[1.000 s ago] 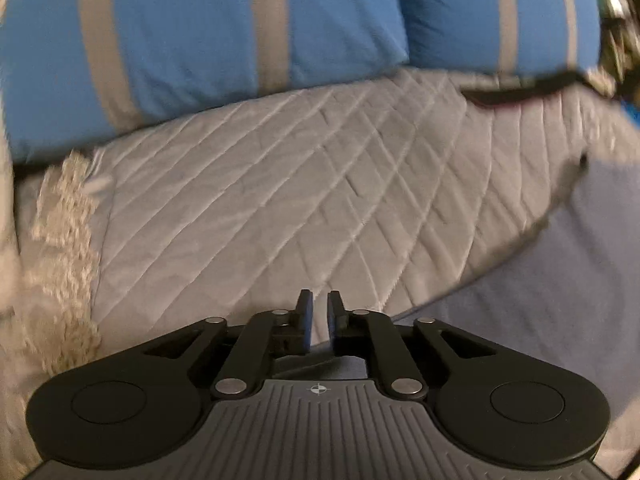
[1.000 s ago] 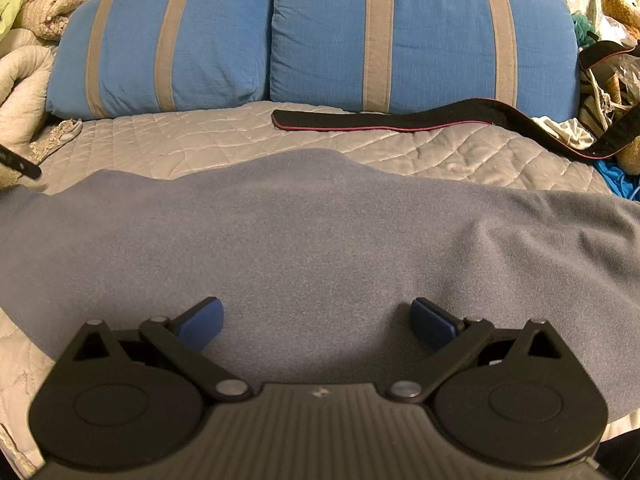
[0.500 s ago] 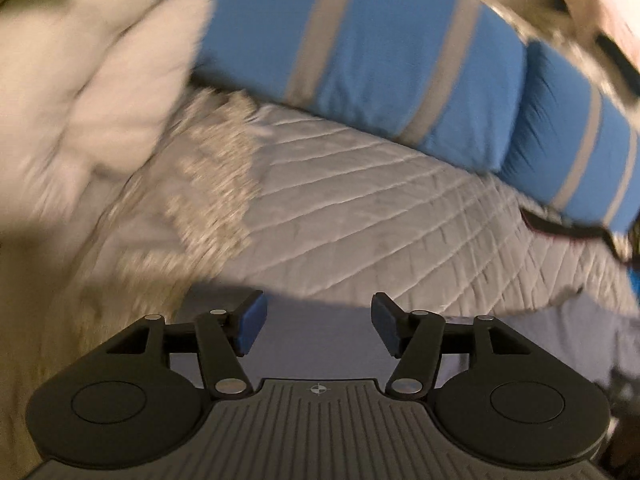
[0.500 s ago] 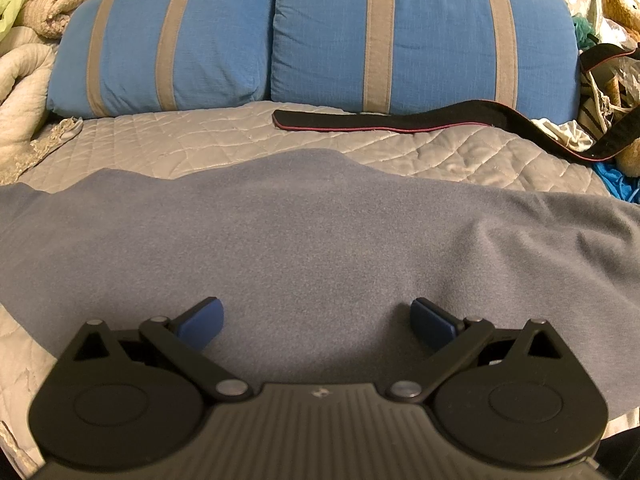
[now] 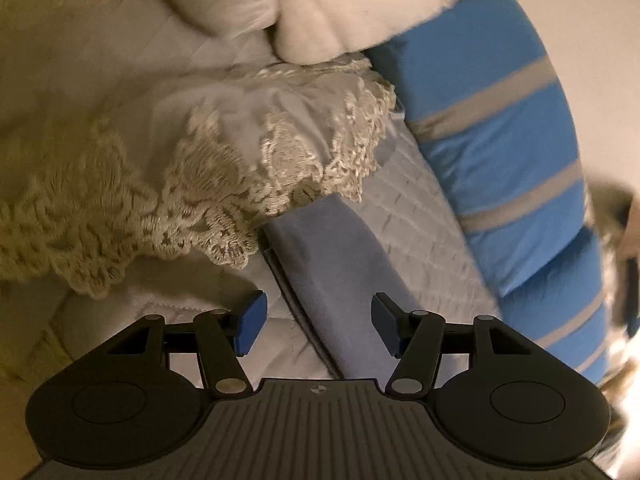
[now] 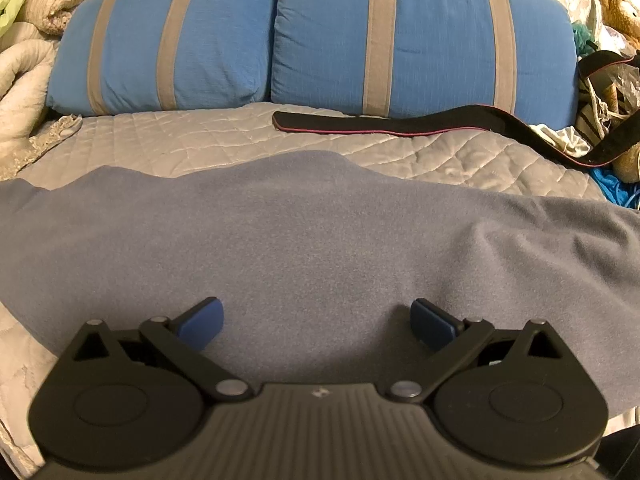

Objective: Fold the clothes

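Observation:
A grey-blue fleece garment (image 6: 320, 232) lies spread across the quilted bedspread (image 6: 180, 140). My right gripper (image 6: 316, 316) hovers low over its near middle, wide open, with nothing between the pads. In the left wrist view a narrow end of the same garment (image 5: 332, 264) runs diagonally under a lace-edged cloth. My left gripper (image 5: 318, 312) is open around that end. The cloth lies between the jaws, closer to the right pad (image 5: 386, 326), and the pads do not press on it.
Two blue pillows with grey stripes (image 6: 420, 36) line the back of the bed. A black strap with red piping (image 6: 400, 124) lies in front of them. Cream lace cloth (image 5: 200, 168) and a white comforter (image 5: 320, 20) crowd the left end. Clutter and a teddy bear (image 6: 618, 8) sit at the right.
The left gripper swung left to the garment's end by the lace cloth, rolled, and its jaws went from nearly shut to open. The right gripper has not moved.

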`<state>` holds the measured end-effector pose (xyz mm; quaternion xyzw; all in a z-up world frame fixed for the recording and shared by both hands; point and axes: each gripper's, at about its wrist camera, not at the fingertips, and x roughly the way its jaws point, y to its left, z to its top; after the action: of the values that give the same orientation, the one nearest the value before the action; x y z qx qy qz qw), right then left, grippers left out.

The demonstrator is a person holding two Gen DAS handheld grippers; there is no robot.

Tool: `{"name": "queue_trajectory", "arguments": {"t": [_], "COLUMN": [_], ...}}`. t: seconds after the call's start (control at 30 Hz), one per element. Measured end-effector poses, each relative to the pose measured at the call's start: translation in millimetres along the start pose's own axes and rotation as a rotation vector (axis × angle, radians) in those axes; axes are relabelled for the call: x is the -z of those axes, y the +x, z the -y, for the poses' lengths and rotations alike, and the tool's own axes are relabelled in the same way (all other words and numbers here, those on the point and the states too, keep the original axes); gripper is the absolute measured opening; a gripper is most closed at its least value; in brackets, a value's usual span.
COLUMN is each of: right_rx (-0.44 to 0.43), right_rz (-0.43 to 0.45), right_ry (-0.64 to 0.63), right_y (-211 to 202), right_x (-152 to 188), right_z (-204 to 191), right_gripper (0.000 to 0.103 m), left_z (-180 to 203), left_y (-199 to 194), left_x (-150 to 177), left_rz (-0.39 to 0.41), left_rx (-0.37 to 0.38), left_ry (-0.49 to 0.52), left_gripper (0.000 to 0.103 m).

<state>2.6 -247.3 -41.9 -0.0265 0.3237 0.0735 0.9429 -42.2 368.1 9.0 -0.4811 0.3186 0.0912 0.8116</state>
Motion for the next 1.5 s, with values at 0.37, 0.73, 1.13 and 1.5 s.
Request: {"name": "queue_trajectory", "arguments": {"t": [0.37,0.73,1.13,1.5], "right_rx": [0.005,-0.003,-0.015,-0.035], "right_rz": [0.003,-0.004,-0.011,-0.011], "right_ry": [-0.003,0.002,0.014,0.022], "right_y": [1,1,0,-2], "right_x": [0,-1,-1,-2], "right_z": [-1,0,2,7], "right_gripper": [0.103,0.103,0.103,0.103], "left_z": [-30,31,226,327], "left_y": [19,-12,-66,-29], "left_x": [-6,-10,50,169], "left_rz": [0.057,0.125,0.169,0.015], "left_rx": [0.129,0.015,0.043,0.189], "left_ry": [-0.201,0.047,0.645,0.903], "left_gripper": [0.023,0.005,0.005,0.005]}}
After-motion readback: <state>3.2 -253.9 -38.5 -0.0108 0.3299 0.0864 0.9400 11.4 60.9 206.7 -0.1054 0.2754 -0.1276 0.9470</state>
